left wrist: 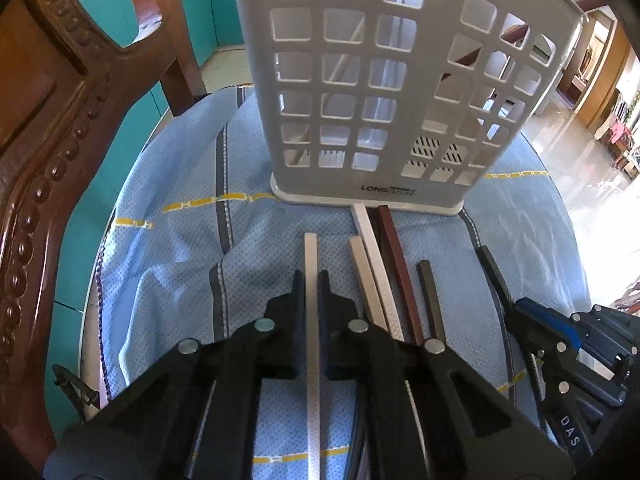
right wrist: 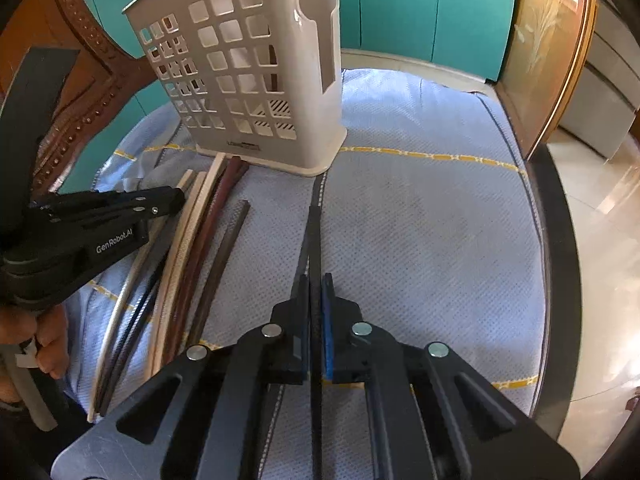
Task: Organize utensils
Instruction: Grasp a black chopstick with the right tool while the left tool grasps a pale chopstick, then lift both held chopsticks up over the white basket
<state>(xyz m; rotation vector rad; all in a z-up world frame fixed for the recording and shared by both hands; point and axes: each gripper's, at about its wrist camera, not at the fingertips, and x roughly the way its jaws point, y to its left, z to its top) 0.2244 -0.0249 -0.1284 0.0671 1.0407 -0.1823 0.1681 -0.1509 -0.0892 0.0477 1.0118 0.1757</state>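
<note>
The cloth (right wrist: 420, 208) is pale blue with a fine dotted weave, yellow dashed lines and dark grey stripes. The basket (left wrist: 360, 80) is light grey with a grid of square holes. The sticks are silver (left wrist: 312, 320), cream (right wrist: 188, 216), reddish brown (left wrist: 400, 272) and black (right wrist: 316, 240).

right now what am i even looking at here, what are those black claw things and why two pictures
The black claws are two hand-held grippers, one in each hand of a person; no robot arm is involved. Each carries a camera looking along its fingers, so one picture comes from the left gripper and one from the right gripper.

They work over a table covered with a blue cloth. On it stands a white slotted utensil holder, with a row of chopsticks lying in front of it.

The left gripper is shut on a silver chopstick. The right gripper is shut on a black chopstick lying apart from the rest.
</note>
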